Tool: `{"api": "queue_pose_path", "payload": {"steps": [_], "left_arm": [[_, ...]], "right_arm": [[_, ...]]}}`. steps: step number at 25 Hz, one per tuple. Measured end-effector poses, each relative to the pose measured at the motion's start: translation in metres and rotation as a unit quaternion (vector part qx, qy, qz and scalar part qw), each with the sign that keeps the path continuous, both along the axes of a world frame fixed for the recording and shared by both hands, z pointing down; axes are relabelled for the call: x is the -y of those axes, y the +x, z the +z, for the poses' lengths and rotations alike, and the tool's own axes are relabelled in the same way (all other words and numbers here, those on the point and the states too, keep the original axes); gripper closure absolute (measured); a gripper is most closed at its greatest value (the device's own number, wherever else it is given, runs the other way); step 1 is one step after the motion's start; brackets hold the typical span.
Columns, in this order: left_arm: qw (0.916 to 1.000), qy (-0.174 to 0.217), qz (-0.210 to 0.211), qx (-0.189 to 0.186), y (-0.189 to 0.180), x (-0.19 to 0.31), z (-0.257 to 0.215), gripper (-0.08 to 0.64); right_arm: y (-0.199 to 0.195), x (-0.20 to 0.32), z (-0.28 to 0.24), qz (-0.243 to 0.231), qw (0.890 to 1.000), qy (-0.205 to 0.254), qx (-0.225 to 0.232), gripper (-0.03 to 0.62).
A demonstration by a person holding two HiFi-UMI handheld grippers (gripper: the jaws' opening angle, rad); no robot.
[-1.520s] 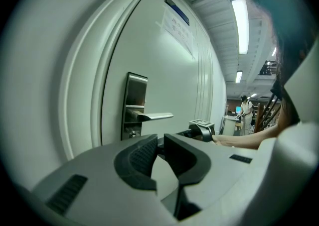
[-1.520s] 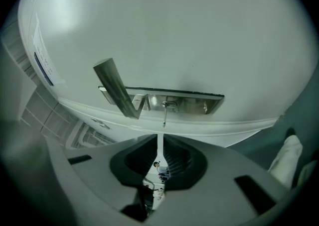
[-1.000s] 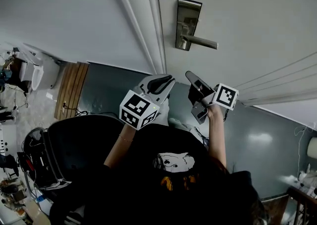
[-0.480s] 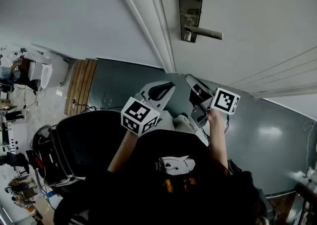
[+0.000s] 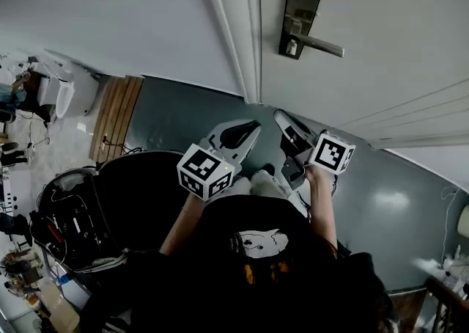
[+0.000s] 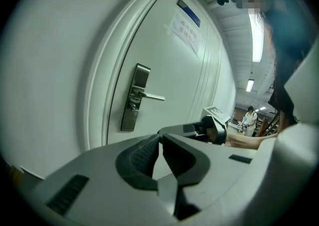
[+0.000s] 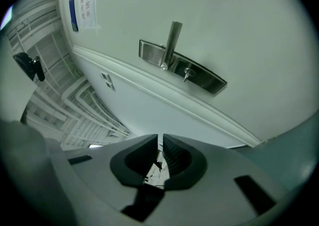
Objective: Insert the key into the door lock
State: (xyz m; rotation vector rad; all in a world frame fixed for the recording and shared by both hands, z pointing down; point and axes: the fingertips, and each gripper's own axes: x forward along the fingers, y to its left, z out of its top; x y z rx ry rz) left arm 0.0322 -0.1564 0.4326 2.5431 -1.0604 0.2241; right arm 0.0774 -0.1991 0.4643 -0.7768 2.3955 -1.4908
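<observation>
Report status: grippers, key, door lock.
Left gripper shut, empty. Right gripper shut on something thin, likely the key. Door lock ahead, untouched. Nothing between.

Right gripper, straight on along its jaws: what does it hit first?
Likely the white door frame just beside the lock plate, not on it. The right gripper, shut on what looks like a key, has nothing else ahead; depth is unclear.

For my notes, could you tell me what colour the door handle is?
Silver handle, clearest in left gripper view.
</observation>
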Motion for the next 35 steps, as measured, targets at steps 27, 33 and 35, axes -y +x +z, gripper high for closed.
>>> {"api": "queue_pose_path", "payload": {"steps": [27, 33, 35], "left_arm": [[0.9971, 0.051, 0.039, -0.042, -0.072, -0.162, -0.024, 0.531], [0.9971, 0.05, 0.042, -0.039, -0.08, -0.19, -0.02, 0.531], [0.997, 0.053, 0.041, -0.039, -0.081, -0.195, -0.023, 0.531]], "right_arm": [[-0.069, -0.192, -0.042, 0.055, 0.979, 0.125, -0.152, 0.581], [-0.075, -0.221, -0.041, 0.061, 0.978, 0.128, -0.155, 0.586], [-0.078, -0.225, -0.042, 0.059, 0.978, 0.13, -0.155, 0.586]]}}
